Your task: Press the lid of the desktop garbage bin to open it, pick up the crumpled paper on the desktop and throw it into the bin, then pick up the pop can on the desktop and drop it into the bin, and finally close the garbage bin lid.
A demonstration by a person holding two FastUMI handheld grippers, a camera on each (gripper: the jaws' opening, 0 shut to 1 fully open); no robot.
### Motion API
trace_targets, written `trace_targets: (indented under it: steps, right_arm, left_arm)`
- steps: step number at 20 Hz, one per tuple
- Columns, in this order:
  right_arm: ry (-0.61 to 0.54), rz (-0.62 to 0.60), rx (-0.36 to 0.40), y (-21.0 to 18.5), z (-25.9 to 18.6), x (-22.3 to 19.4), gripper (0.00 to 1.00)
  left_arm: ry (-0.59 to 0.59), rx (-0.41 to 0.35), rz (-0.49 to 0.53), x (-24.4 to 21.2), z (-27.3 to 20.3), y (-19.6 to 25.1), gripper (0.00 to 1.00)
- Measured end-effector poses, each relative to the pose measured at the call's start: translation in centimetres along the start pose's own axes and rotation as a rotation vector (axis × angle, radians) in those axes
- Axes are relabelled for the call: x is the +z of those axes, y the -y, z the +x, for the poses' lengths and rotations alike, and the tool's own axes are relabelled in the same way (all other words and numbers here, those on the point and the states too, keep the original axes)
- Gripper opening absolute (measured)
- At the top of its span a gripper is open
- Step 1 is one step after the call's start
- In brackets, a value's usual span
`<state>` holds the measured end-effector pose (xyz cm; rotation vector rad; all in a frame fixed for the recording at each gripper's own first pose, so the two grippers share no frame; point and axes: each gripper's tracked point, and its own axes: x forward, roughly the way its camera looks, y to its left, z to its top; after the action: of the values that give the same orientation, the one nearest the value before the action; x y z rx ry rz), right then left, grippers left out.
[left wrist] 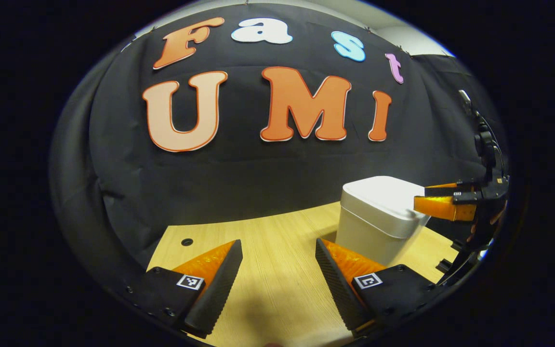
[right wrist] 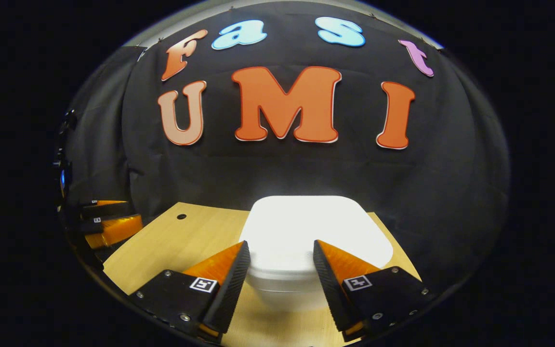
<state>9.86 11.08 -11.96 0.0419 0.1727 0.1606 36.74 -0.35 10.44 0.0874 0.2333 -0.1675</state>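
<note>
— Looking for any brand or writing on the bin [right wrist: 306, 231], do you find some?

— No. It is plain white, and I can read no label on it. Each finger mount has a small square black-and-white marker, but that is a pattern, not words.

— Where does the bin stand?

— On the wooden table [left wrist: 277, 284], toward its far right side, near the black cloth wall [left wrist: 258, 168]. Its lid [left wrist: 383, 197] is down and flat. In the right gripper view the bin is just ahead, in the middle, and very bright under the light.

— What else is on the table?

— A small round hole [left wrist: 187, 242] in the far left part of the board. I see nothing between the grippers and the bin that blocks the way.

— How is the right gripper [right wrist: 277, 253] placed?

— It points at the bin from the near side, a little above the lid. Its fingers are set wide apart, with nothing between them. In the left gripper view it comes in from the right, and its tip reaches over the right edge of the lid. If it touches the lid, I cannot tell.

— And the left gripper [left wrist: 278, 250]?

— It stays to the left of the bin, over bare table, level and pointing at the wall. Its fingers are also wide apart and hold nothing.
</note>
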Motion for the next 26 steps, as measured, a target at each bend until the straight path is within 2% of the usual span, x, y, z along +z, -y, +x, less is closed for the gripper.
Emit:
trace_targets:
  steps: [5,8,12,19,26]
  right_arm:
    - [0.075,-0.033,0.065,-4.3,-0.1,1.6,0.88]
    - [0.107,-0.061,0.086,-6.3,0.1,2.2,0.88]
    - [0.103,-0.063,0.115,-8.2,0.6,2.2,0.89]
    - [0.122,-0.071,0.115,-9.8,1.4,3.0,0.89]
    - [0.123,-0.065,0.105,-10.3,1.5,2.8,0.93]
  left_arm:
    - [0.084,0.093,-0.017,2.5,-1.2,-3.6,0.97]
    - [0.126,0.139,-0.048,3.6,-2.3,-5.6,0.97]
    - [0.174,0.196,-0.014,4.6,-3.4,-7.9,0.97]
    - [0.232,0.231,0.015,5.9,-4.3,-9.7,0.97]
    - [0.244,0.216,0.016,6.3,-4.0,-9.8,0.97]
